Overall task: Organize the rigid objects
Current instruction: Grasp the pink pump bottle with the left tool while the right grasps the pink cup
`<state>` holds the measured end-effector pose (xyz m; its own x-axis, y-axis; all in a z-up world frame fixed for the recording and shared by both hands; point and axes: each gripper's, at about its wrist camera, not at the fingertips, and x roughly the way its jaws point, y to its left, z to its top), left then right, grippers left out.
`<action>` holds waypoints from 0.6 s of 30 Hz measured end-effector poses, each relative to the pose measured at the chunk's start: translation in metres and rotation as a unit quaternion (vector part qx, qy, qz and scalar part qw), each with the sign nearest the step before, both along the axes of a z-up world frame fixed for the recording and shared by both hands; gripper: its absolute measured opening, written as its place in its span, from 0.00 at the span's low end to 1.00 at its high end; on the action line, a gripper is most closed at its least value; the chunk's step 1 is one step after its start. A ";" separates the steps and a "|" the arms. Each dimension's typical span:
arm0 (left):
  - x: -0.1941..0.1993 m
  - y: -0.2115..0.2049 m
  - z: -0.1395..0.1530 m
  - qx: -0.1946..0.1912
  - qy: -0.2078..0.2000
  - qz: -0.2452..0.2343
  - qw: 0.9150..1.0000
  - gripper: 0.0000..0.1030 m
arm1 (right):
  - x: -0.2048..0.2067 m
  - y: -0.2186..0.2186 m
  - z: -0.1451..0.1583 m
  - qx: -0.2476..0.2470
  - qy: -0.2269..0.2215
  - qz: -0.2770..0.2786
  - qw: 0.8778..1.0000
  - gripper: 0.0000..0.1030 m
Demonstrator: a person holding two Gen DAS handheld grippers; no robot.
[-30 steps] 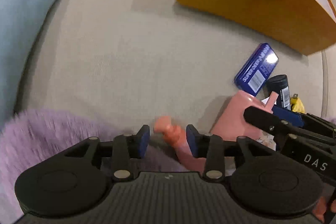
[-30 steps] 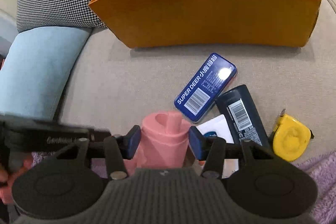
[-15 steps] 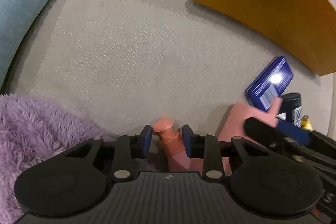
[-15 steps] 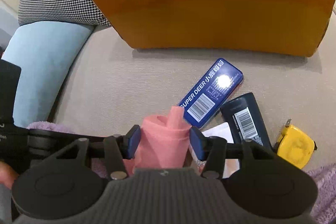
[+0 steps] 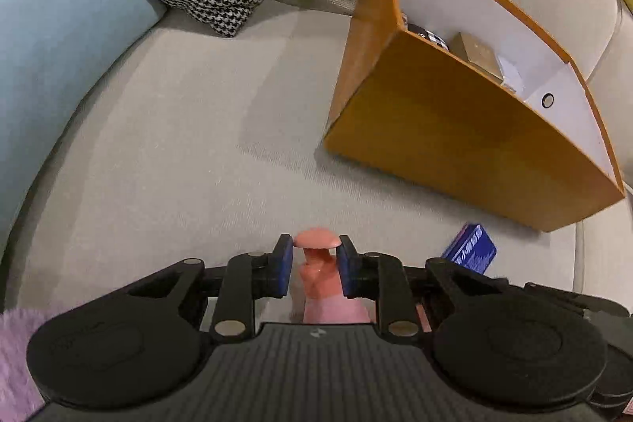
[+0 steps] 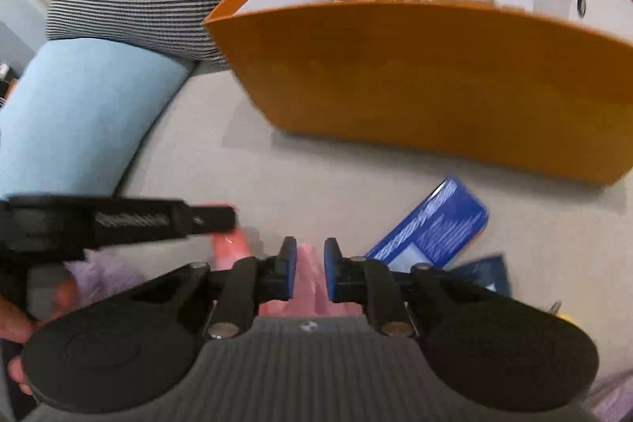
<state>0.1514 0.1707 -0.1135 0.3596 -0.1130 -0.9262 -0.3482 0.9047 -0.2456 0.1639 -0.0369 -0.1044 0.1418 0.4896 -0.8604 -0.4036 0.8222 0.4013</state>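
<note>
Both wrist cameras sit close above the sofa seat (image 5: 190, 145), looking forward and down; the left faces the orange box (image 5: 455, 129) obliquely, the right squarely; both share the blue tin (image 6: 435, 228).

The left black two-finger gripper with blue pads (image 5: 314, 270) is closed on the neck of a pink plastic pump bottle (image 5: 316, 263), one pad pressing each side just under the flat pump head. The right black two-finger gripper with blue pads (image 6: 309, 271) is clamped narrowly on the same pink bottle's body. In the right wrist view, the left gripper's body crosses left of the right claw, a bare hand (image 6: 23, 319) beneath it.
</note>
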 end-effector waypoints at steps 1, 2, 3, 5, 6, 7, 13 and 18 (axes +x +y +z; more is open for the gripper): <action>0.000 0.003 -0.003 -0.004 0.004 0.000 1.000 0.25 | 0.004 0.001 -0.001 0.003 0.008 -0.001 1.000 0.22; 0.002 0.003 -0.005 -0.008 0.005 -0.002 1.000 0.25 | 0.006 0.001 -0.002 0.004 0.016 -0.003 1.000 0.23; 0.002 0.004 -0.007 -0.013 0.007 -0.003 1.000 0.26 | 0.007 0.001 -0.002 0.002 0.018 -0.002 1.000 0.23; -0.001 0.004 -0.008 -0.034 0.011 0.000 0.999 0.31 | 0.007 0.001 -0.001 -0.006 0.021 0.003 1.000 0.30; -0.002 0.005 -0.009 -0.042 0.011 0.004 0.999 0.41 | 0.006 0.001 -0.002 -0.008 0.024 0.007 1.000 0.33; -0.003 0.006 -0.010 -0.044 0.013 0.010 0.999 0.46 | 0.006 0.001 -0.002 -0.008 0.028 0.010 1.000 0.38; -0.002 0.009 -0.020 -0.070 0.035 0.031 0.996 0.51 | -0.004 0.002 0.005 -0.041 0.031 0.034 0.998 0.56; 0.000 -0.002 -0.026 -0.060 0.044 0.030 0.997 0.50 | -0.013 0.001 0.000 -0.055 0.054 0.049 0.996 0.60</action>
<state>0.1514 0.1683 -0.1390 0.2866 -0.2068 -0.9355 -0.4251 0.8476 -0.3176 0.1512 -0.0355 -0.1043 0.0027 0.3992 -0.9168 -0.4433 0.8223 0.3568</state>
